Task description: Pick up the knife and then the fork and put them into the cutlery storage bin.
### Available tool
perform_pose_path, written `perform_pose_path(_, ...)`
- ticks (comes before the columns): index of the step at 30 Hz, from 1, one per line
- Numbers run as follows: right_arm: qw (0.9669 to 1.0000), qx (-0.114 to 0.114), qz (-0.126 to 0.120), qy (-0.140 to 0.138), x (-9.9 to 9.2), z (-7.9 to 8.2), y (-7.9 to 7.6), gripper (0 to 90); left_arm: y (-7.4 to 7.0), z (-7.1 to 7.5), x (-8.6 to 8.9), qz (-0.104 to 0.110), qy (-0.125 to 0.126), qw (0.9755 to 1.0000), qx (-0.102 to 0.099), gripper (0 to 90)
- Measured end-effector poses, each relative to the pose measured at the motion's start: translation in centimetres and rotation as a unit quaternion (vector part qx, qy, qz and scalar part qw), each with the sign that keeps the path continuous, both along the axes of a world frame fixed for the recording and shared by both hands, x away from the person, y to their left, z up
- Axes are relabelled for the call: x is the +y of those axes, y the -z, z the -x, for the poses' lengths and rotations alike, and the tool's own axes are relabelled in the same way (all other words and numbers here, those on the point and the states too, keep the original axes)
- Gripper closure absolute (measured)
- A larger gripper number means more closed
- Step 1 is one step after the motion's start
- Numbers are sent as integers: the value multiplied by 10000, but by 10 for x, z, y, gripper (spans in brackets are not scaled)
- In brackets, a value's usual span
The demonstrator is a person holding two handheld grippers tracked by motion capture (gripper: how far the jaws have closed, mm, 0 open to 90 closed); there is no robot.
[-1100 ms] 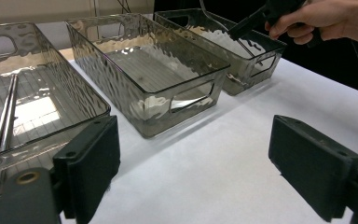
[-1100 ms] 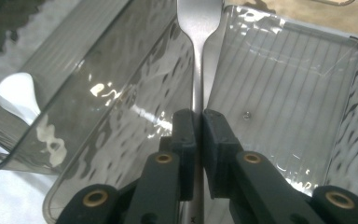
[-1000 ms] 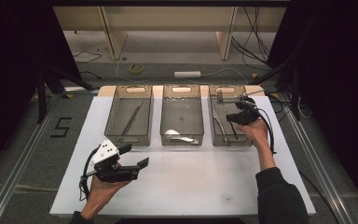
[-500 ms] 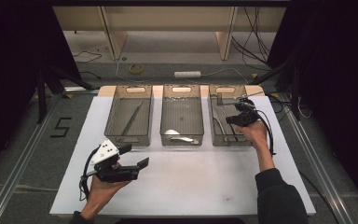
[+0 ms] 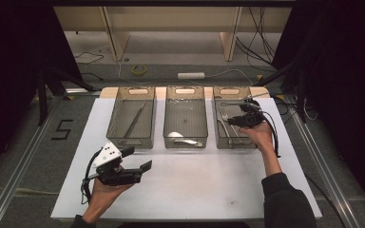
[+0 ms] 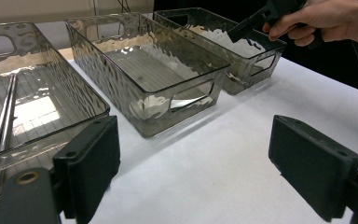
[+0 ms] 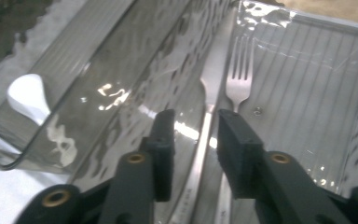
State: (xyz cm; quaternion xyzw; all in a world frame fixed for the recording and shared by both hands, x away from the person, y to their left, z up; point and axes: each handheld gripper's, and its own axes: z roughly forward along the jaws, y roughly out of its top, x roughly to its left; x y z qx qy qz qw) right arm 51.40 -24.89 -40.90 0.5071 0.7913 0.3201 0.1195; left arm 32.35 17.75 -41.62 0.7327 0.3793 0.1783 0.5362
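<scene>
My right tongs [image 7: 191,140] have just been opening over the fork [image 7: 240,74] — it's lying free; re-closing risks snagging the bin wall [image 7: 177,70]. Left tongs [image 6: 205,163] are idling wide, empty.

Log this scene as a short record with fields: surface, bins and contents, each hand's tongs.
surface: white table top
left bin: clear smoky plastic bin holding thin metal chopsticks
middle bin: clear plastic bin holding a white spoon
right bin: clear plastic bin holding a silver metal fork
left tongs: open, nothing between the jaws, held over the table top in front of the bins
right tongs: jaws have just been opening, parted above the fork's handle, not pressing on it
</scene>
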Motion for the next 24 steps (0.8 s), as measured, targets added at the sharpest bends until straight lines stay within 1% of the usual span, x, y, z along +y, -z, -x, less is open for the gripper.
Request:
perform_pose_path(5, 9996, -162, -134, -188, 5, 11, -5, 579, 0, 0, 0, 3, -3, 10000, 3, 162)
perform_pose_path(7, 9990, -236, -257, -288, 7, 17, -6, 560, 0, 0, 0, -8, 6, 10000, -4, 162)
perform_pose_path(10, 9981, -333, -415, -304, 9, 26, -8, 489, 0, 0, 0, 0, 0, 10000, 8, 162)
perform_pose_path(13, 9967, -494, -549, -336, 12, 38, -11, 447, 0, 0, 0, 3, -1, 10000, 1, 162)
perform_pose_path(16, 9946, -697, -655, -406, 15, 53, -14, 405, 0, 0, 0, 4, -3, 10000, 1, 162)
perform_pose_path(19, 9926, -869, -690, -492, 19, 70, -16, 368, 0, 0, 0, 3, -2, 10000, 6, 162)
perform_pose_path(21, 9904, -989, -816, -525, 21, 80, -17, 365, 0, 0, 0, 1, 0, 10000, 5, 162)
perform_pose_path(22, 9899, -978, -860, -565, 22, 84, -18, 358, 0, 0, -1, 1, 2, 10000, 5, 162)
perform_pose_path(24, 9885, -1041, -899, -623, 25, 91, -19, 348, 0, 0, -1, -11, 5, 10000, 5, 162)
